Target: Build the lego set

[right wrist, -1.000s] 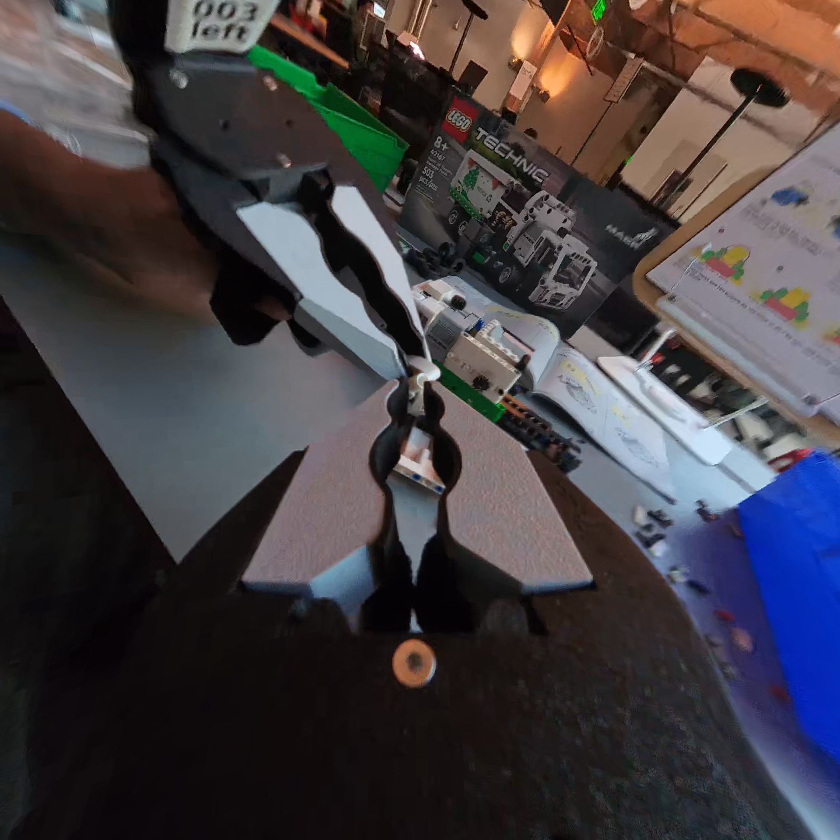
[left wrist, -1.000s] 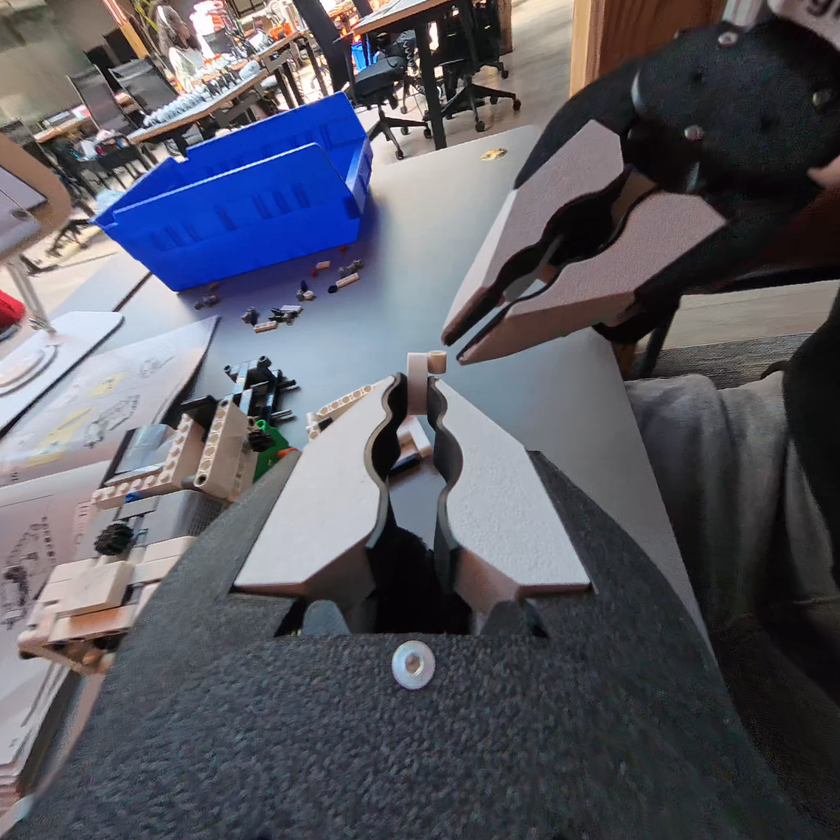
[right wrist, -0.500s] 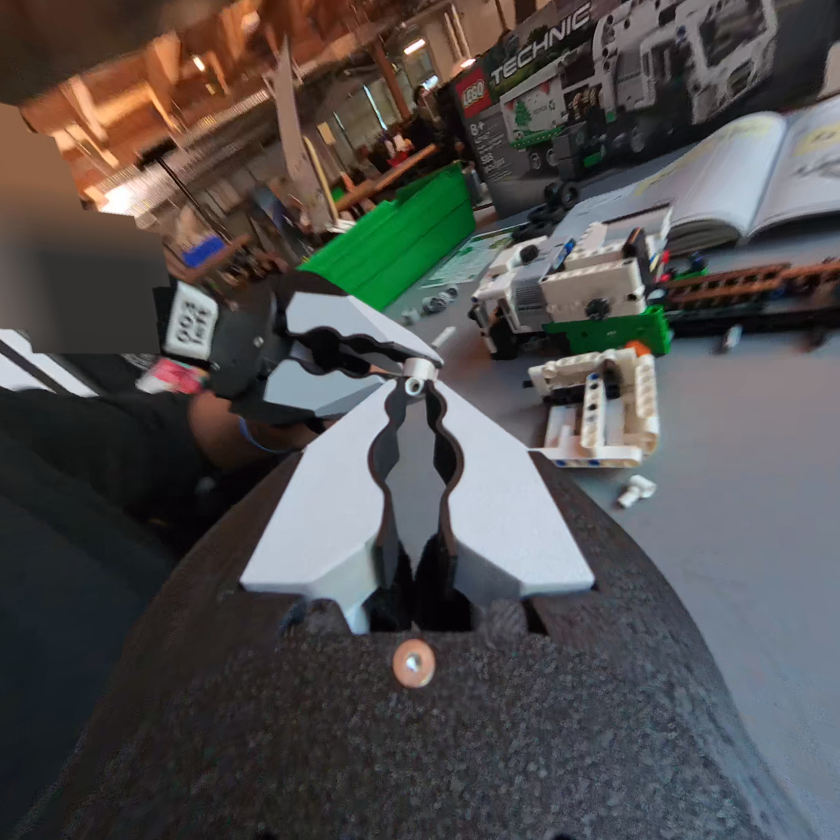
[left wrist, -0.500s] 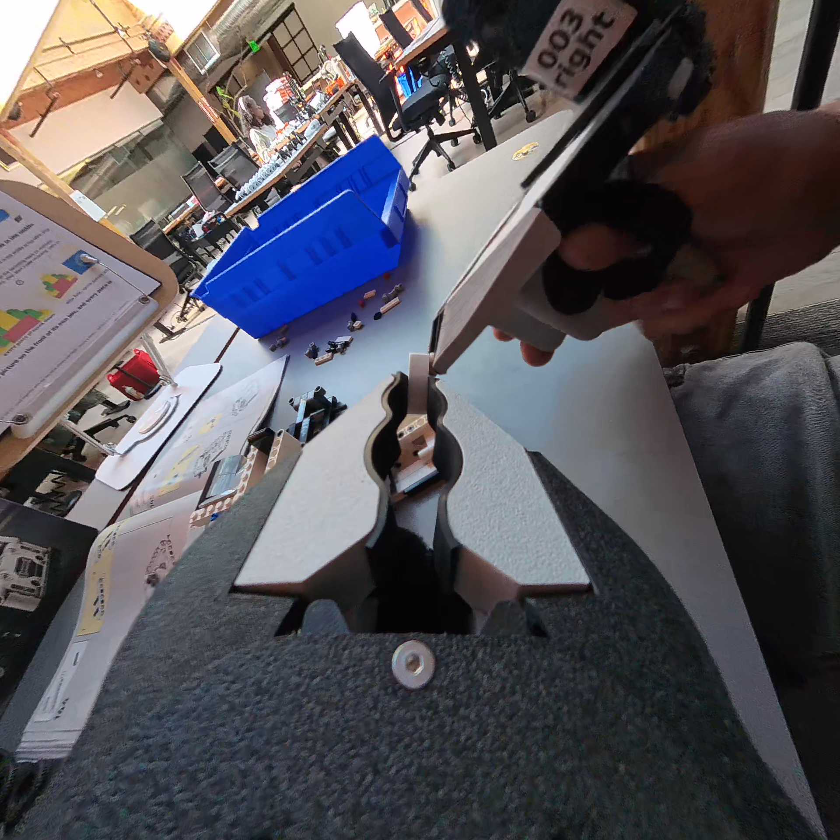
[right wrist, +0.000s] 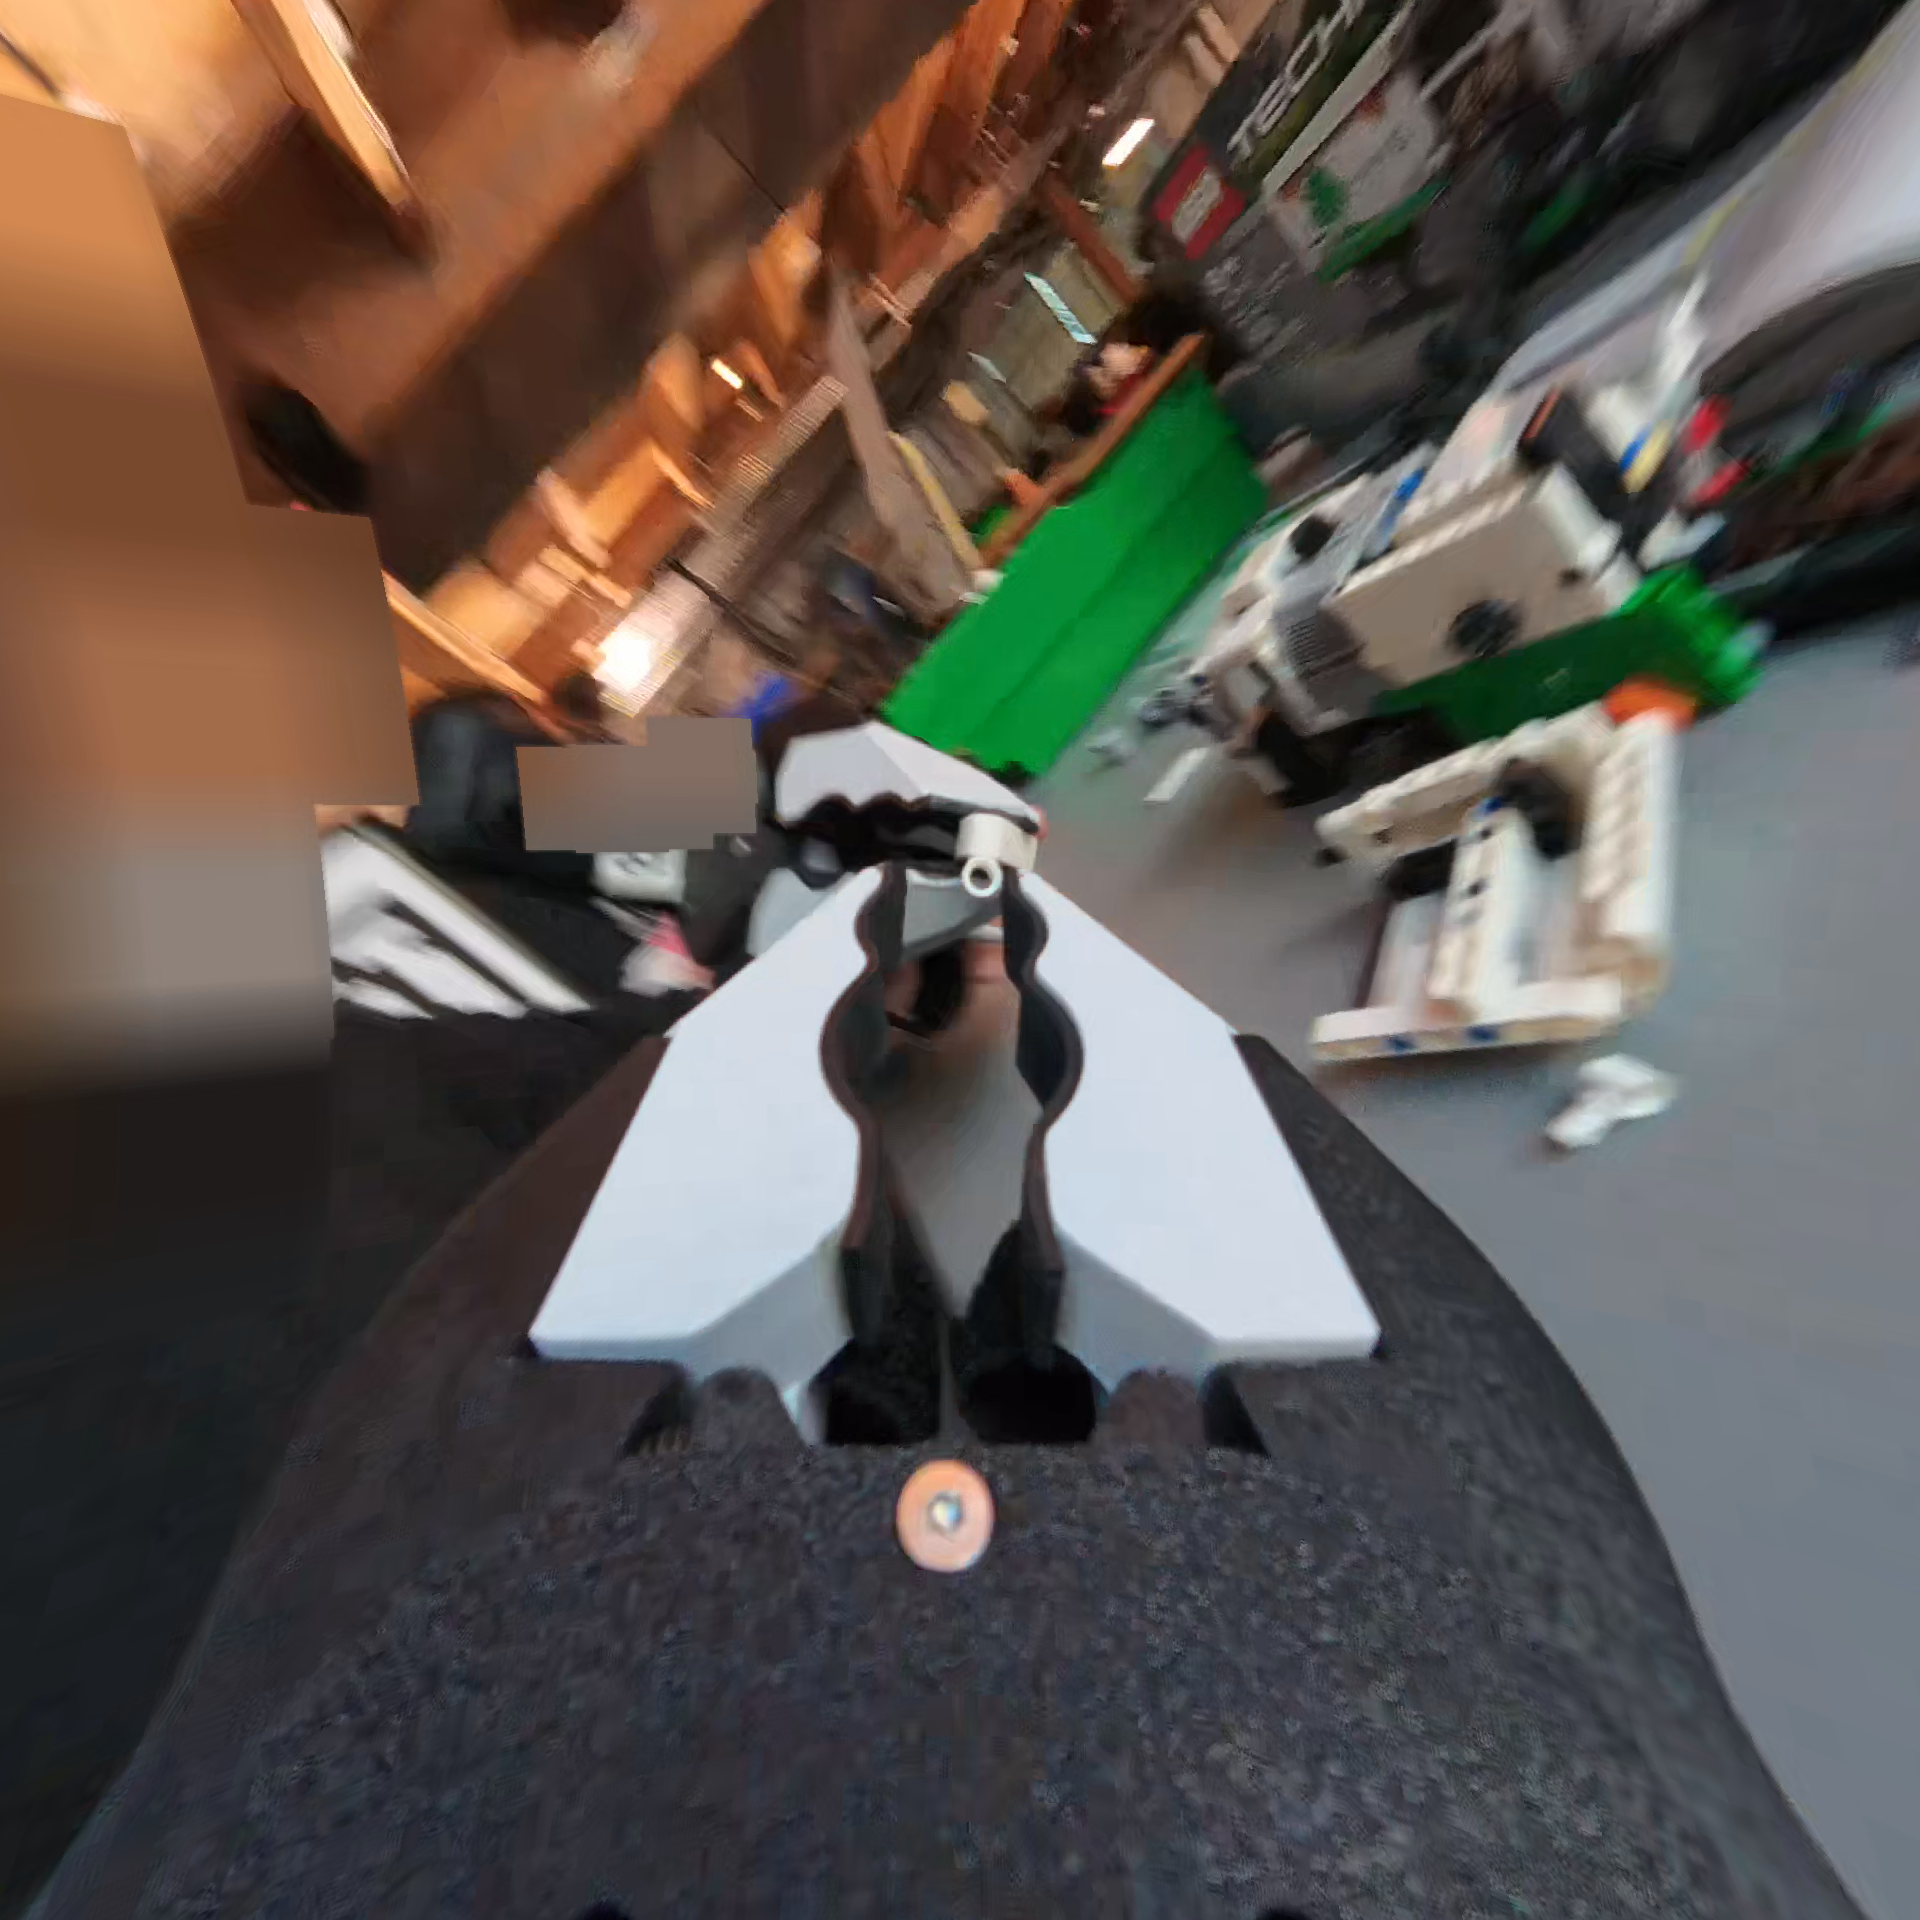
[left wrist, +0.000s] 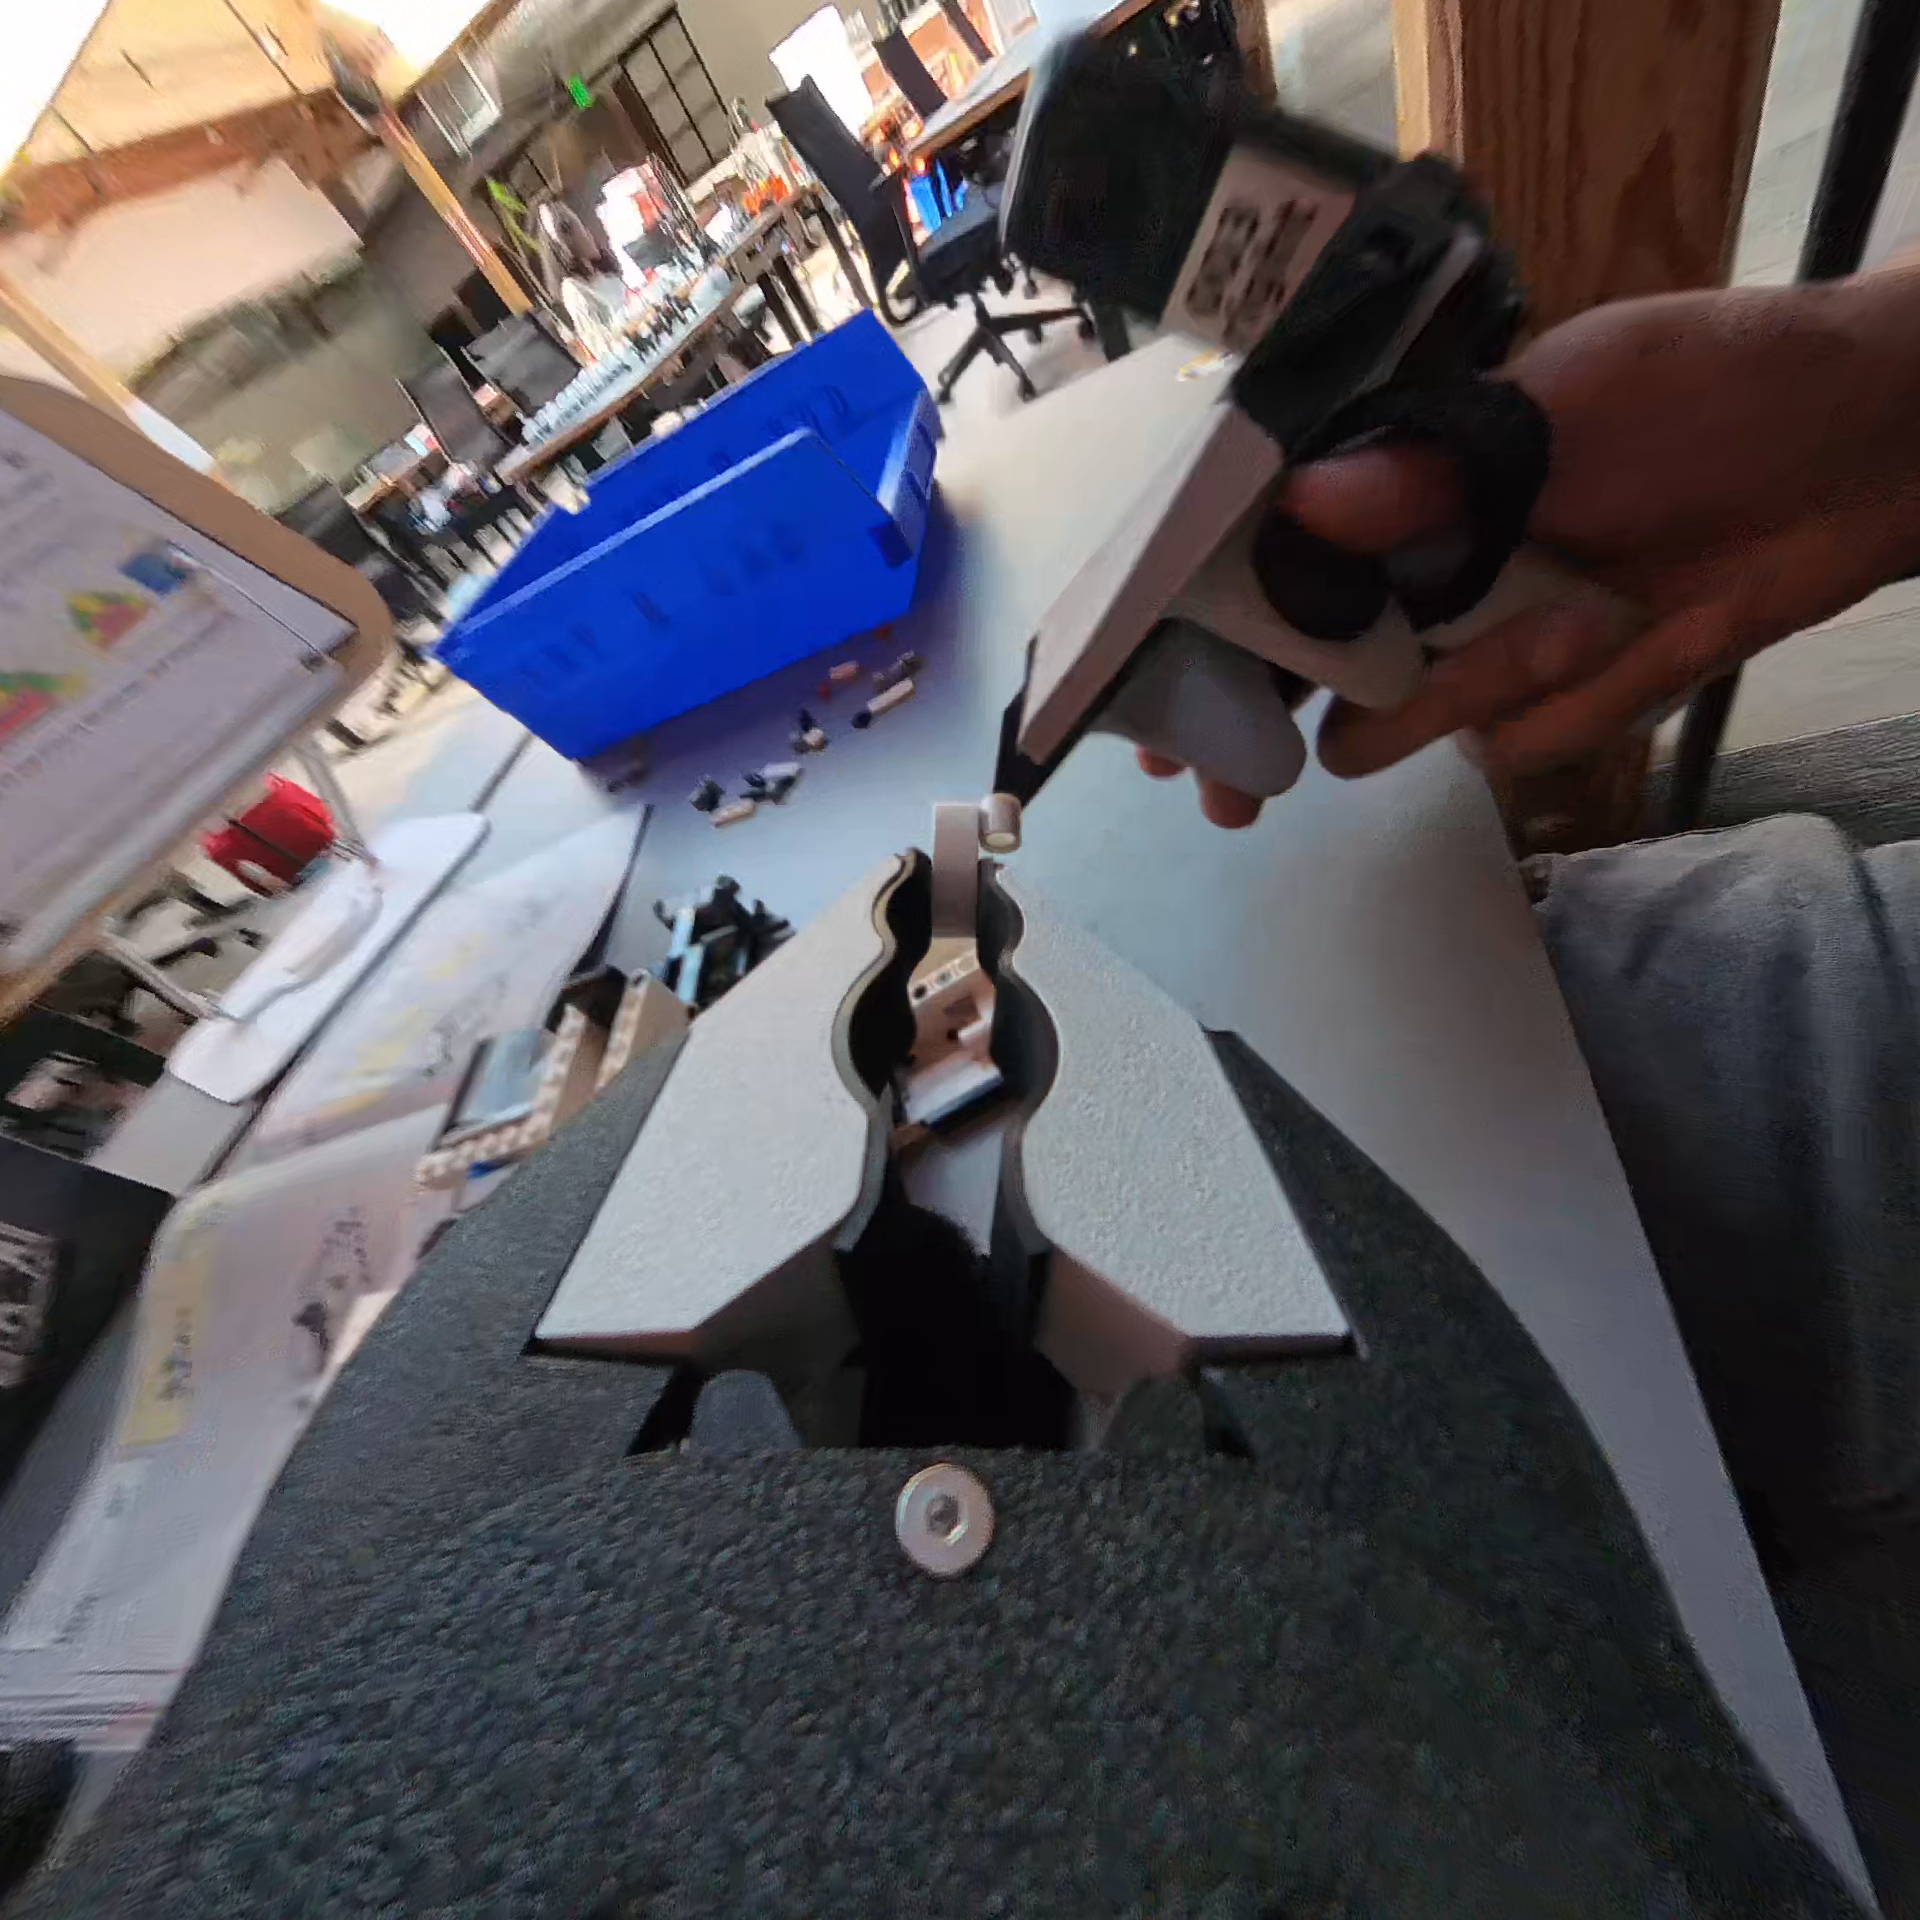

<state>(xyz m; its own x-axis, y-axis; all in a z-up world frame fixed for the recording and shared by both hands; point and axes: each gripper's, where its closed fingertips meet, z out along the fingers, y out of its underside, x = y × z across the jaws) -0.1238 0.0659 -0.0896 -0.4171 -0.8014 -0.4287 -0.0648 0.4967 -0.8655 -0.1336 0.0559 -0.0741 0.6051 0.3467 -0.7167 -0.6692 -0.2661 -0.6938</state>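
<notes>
Gripping item one: left gripper (left wrist: 951, 883), jaws clenched on a pale lego beam (left wrist: 954, 862) that stands upright out of the fingertips, held above the grey table (left wrist: 1299, 987). More pale pieces sit lower in the gap between its fingers (left wrist: 727, 1122).

Item two: right gripper (left wrist: 1006, 764), held in a bare hand (left wrist: 1662, 520), slanting down from upper right. Its tip touches a small white round bush (left wrist: 1002, 823) seated at the beam's top. In the right wrist view its own jaws (right wrist: 940, 883) stand a little apart, with the bush (right wrist: 980, 878) at their tips; firm grasp or mere contact cannot be told, as that view is blurred.

Item three: blue bin (left wrist: 717, 561), far side of the table, with loose small pieces (left wrist: 790, 748) scattered just before its front wall.

Item four: open instruction booklet (left wrist: 270, 1299) along the table's left edge, with a partly built white model (left wrist: 582, 1049) beside it; in the right wrist view, a white frame assembly (right wrist: 1517, 894) lies flat near a green-based truck body (right wrist: 1475, 613).

Open room: bare tabletop lies to the right of both grippers up to the near right edge, where a grey-clad leg (left wrist: 1745, 1143) sits just beyond.
</notes>
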